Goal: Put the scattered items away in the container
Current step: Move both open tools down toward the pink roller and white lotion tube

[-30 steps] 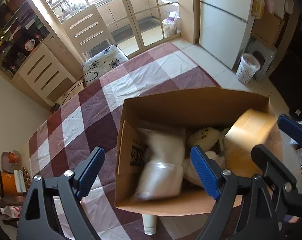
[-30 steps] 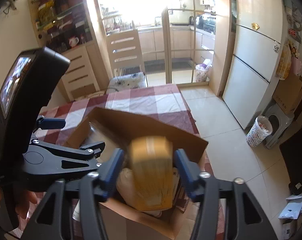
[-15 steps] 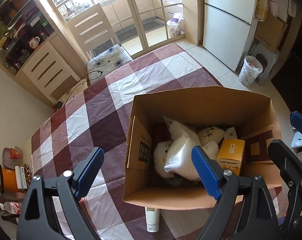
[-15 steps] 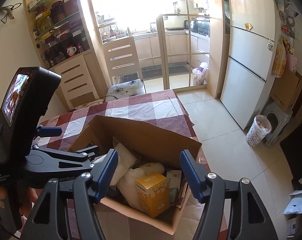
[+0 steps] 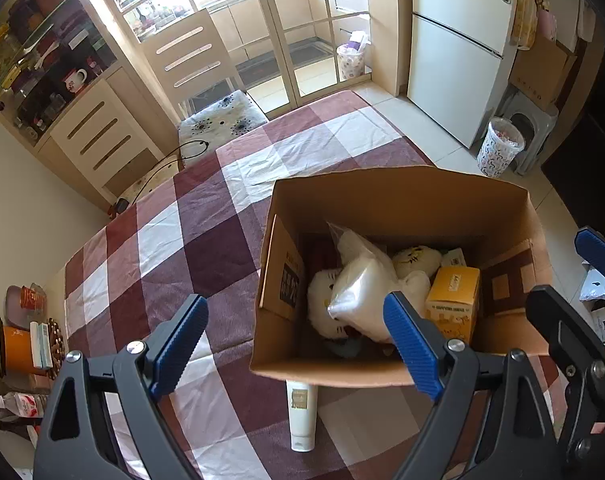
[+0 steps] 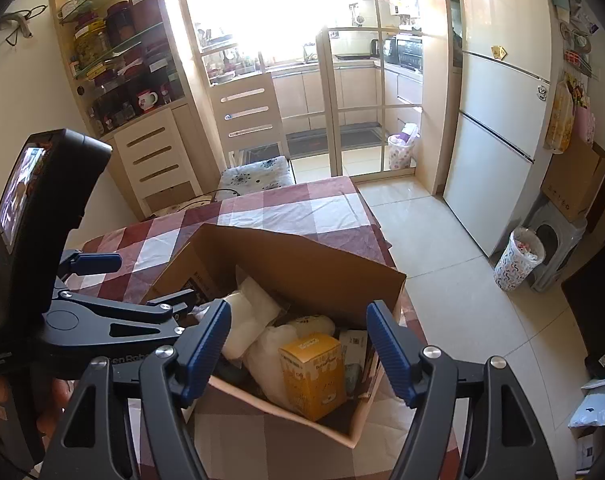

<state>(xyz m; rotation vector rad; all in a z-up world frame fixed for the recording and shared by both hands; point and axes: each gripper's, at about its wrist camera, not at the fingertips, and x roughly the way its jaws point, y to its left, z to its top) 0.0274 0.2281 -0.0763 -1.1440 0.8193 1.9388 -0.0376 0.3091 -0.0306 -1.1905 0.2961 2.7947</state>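
Between the blue pads of the right gripper [image 6: 298, 348], nothing was gripped: its jaws were opening, and the yellow carton [image 6: 312, 374] seen in the gap stood apart from both pads, down inside the cardboard box [image 6: 302, 264]. That carton stood upright at the box's near-right corner, at about 6 o'clock in the right wrist view. At its 10 o'clock lay a clear plastic bag of white material [image 6: 248, 322], with a cream plush toy [image 6: 312, 324] at its 12 o'clock and a small printed packet [image 6: 354, 342] at its 2 o'clock.

The left gripper [image 5: 294, 340] had its jaws spread wide and empty, touching nothing. One pad hung over the checked tablecloth [image 5: 206, 236]; the other overlapped the box's near rim in the left wrist view. Inside the box, the bag lay at centre across a white cat plush [image 5: 322, 304], which sat at the bag's 8 o'clock. The carton stood at the bag's 3 o'clock. A white tube [image 5: 301, 416] lay on the cloth outside the box, at 6 o'clock from it, its top end hidden under the near wall. One blue pad and black arm of the right gripper showed at 3 o'clock, beyond the box's right wall.

Farther out, a chair [image 5: 206, 80] stood at 12 o'clock past the table, and a refrigerator [image 5: 458, 44] at 2 o'clock.
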